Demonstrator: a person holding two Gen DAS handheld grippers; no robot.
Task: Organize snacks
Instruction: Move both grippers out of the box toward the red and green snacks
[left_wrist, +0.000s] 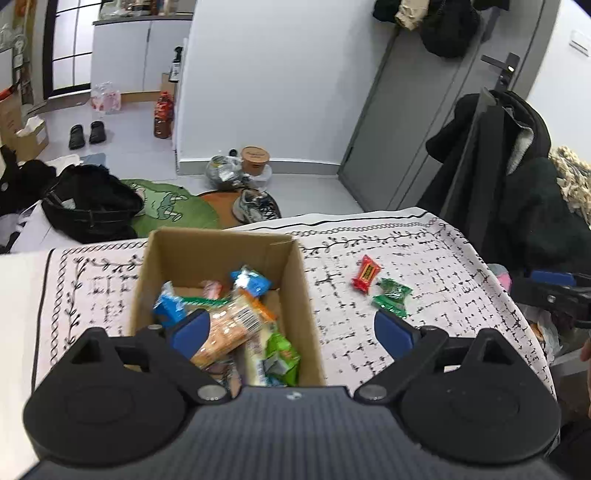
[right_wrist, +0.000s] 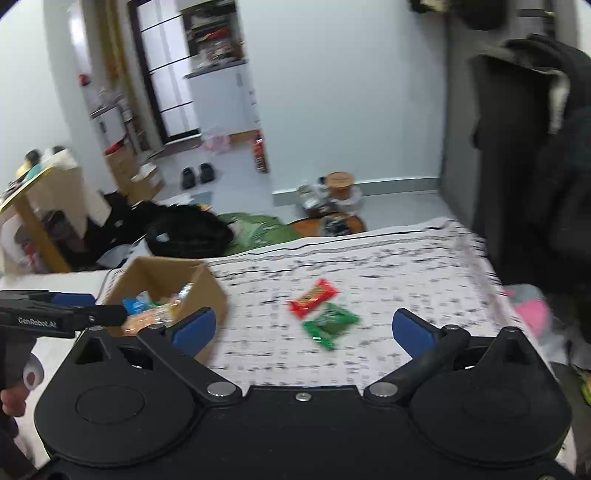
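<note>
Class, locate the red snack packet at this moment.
The red snack packet lies on the patterned tablecloth, right of the cardboard box in both views, beside the green packet.

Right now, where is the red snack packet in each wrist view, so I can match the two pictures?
Left wrist view: the red snack packet lies on the patterned tablecloth, right of centre, right of the cardboard box.
Right wrist view: the same packet lies near centre, blurred, well right of the box.
Shared landmark: the green snack packet just beside it, nearer the camera.
</note>
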